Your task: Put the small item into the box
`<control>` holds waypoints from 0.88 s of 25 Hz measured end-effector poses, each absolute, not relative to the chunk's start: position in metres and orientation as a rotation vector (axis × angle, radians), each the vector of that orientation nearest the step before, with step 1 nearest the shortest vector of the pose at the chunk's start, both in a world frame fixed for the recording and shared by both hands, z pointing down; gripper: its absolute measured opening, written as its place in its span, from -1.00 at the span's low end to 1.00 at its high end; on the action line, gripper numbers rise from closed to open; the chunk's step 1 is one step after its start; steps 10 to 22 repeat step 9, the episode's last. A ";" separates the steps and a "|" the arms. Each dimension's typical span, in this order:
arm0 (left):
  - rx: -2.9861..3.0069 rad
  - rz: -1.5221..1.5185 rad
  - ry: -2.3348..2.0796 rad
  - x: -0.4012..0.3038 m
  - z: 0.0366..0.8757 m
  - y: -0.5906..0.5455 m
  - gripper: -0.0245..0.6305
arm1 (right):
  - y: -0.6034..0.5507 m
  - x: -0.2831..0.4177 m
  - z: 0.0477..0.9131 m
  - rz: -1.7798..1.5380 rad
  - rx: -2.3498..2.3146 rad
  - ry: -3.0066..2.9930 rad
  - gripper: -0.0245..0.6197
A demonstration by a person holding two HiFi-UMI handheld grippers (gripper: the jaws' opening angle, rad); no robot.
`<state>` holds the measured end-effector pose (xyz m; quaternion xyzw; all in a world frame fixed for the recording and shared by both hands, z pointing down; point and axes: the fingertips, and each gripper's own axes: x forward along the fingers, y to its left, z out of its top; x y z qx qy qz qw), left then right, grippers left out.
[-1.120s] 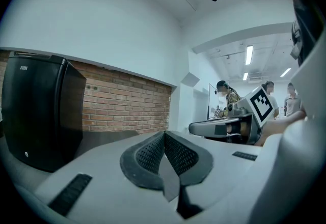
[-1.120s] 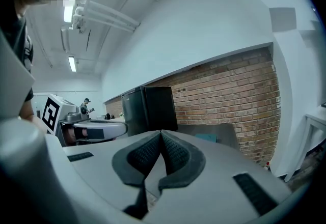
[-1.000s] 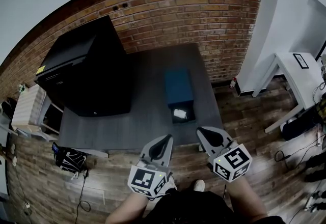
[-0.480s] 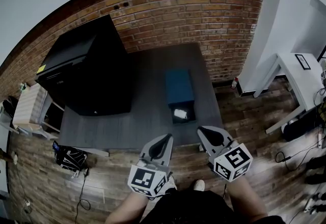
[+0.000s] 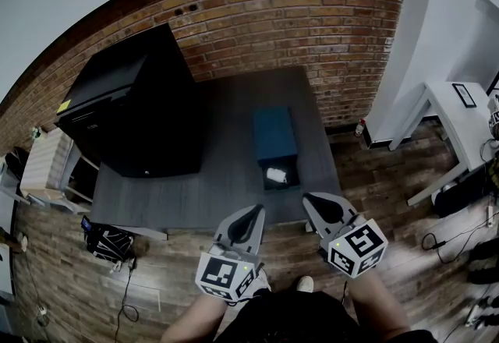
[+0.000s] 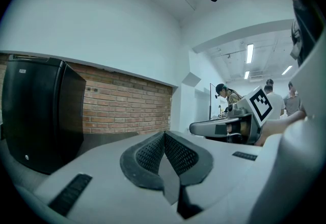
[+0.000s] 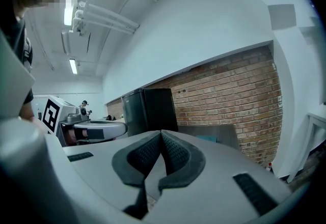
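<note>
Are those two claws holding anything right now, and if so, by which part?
Nothing is held. The left claw and the right claw are both shut, with nothing between them.

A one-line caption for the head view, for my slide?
Left gripper and right gripper, both shut, hover before a grey table holding a blue box and black cabinet.

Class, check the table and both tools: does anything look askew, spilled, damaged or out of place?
Nothing stands out. The blue box sits square on the grey table, a white item in its dark near end, the black cabinet upright. The left tool and right tool are shut and empty.
</note>
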<state>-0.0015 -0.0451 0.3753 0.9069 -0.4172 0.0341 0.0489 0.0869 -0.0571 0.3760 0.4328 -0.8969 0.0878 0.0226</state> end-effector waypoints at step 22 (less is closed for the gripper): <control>2.761 0.114 -1.287 -0.003 0.370 -0.044 -0.82 | -0.057 0.086 0.372 0.264 1.334 -2.786 -0.87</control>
